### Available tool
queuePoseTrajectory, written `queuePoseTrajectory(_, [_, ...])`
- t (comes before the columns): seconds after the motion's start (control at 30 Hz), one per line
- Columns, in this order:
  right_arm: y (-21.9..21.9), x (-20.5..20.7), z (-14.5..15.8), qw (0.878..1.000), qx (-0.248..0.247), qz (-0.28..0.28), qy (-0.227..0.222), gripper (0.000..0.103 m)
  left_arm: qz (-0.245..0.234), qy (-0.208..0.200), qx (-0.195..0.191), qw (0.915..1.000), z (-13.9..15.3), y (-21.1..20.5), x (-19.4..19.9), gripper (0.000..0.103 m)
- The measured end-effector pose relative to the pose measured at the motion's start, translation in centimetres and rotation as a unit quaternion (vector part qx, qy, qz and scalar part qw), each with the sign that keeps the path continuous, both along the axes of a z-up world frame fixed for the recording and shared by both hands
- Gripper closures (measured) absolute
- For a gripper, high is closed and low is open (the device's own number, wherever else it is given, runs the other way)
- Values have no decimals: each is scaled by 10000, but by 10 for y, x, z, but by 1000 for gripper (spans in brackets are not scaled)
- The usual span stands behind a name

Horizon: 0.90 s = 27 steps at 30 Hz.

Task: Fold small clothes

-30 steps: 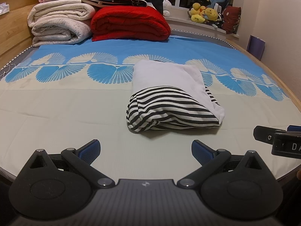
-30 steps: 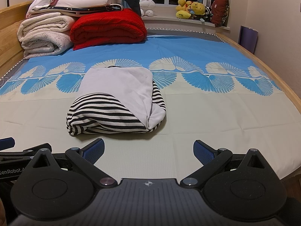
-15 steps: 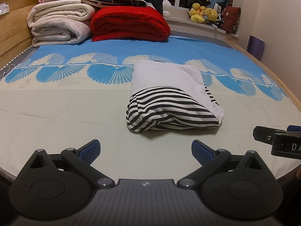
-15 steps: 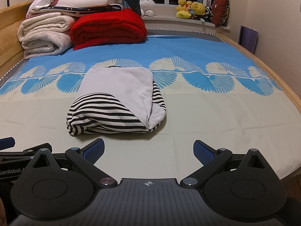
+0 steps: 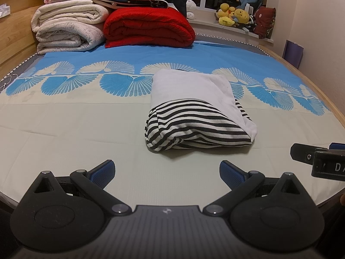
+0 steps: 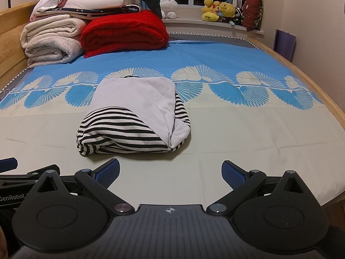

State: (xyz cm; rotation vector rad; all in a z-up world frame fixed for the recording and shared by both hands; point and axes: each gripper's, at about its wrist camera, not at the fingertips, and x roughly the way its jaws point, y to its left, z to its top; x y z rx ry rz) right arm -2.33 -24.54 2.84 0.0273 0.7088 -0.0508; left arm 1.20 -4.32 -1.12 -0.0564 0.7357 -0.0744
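Nothing moved: folded striped garment (image 5: 199, 116) unchanged; left tongs (image 5: 167, 170), right tongs (image 6: 170, 170) apart.

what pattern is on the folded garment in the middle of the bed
Black and white stripes on the folded garment, with a plain white panel lying over its top; clearest in the right wrist view.

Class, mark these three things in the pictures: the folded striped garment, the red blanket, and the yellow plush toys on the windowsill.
folded striped garment (image 6: 120, 127), right wrist view, on its striped front layer.
red blanket (image 5: 148, 26), left wrist view, on the top fold.
yellow plush toys (image 6: 224, 9), right wrist view, on the middle toy's head.
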Motion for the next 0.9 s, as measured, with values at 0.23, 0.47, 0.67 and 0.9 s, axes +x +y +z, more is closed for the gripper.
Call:
queuePoseTrajectory(0.23, [3,0,0,10000,-2,0,6,3,-22,-3,7,10000,-1,2,0,0])
queuePoseTrajectory(0.47, [4,0,1,10000,2,-2,7,3,-29,-10,3,10000,-1,5,-1,0])
queuePoseTrajectory(0.67, [7,0,0,10000,7,0,19,3,-26,0,6,10000,-1,6,-1,0])
queuePoseTrajectory(0.9, [7,0,-1,10000,8,0,24,3,-26,2,10,10000,-2,6,-1,0])
